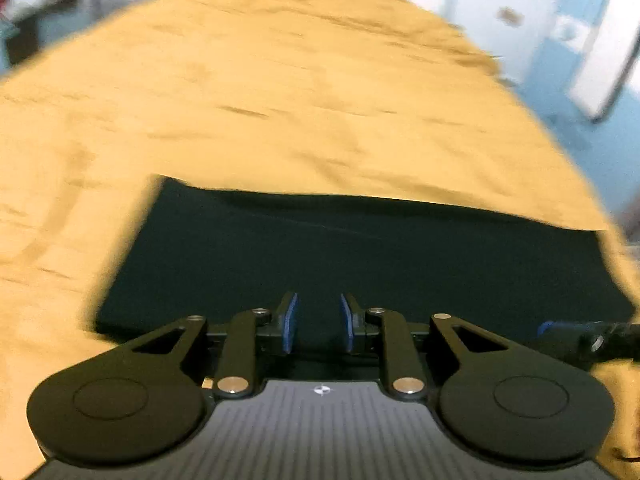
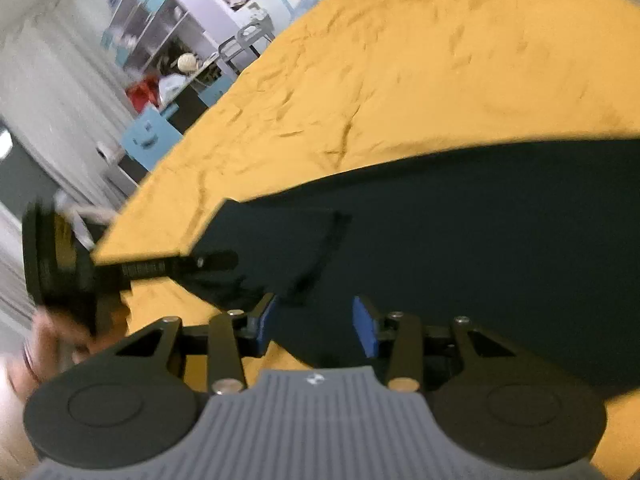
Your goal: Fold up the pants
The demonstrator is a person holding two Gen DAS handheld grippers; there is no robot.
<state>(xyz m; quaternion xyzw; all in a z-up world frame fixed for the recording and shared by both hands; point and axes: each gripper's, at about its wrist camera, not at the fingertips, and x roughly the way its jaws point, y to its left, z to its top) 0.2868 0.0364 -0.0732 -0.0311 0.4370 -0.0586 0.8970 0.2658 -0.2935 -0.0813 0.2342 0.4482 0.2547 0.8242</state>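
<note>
Nearest to me in the left wrist view is my left gripper (image 1: pixel 318 322), its two blue pads parted by a narrow gap with nothing pinched between them; dark cloth shows through the gap but neither pad presses on it. Just beyond the fingertips lie the pants (image 1: pixel 360 256), a flat black rectangle with a straight far edge and a clean corner at the left. They rest on the mustard-yellow bedspread (image 1: pixel 280 80), which is wrinkled and fills most of the view. At the right edge, another gripper's tip pokes in over the pants, blurred.

In the right wrist view my right gripper (image 2: pixel 316 326) stands wider apart, about half open, and grips nothing; the near edge of the pants (image 2: pixel 460 240) runs under the gap, with yellow cloth showing beneath the left pad. To the left, the left gripper (image 2: pixel 216 260) reaches in sideways, its tips over the pants' corner, where a folded layer and a hem seam show. A hand (image 2: pixel 52 340) holds it, blurred. Farther right the black fabric spreads broad and smooth to the frame's edge.
</note>
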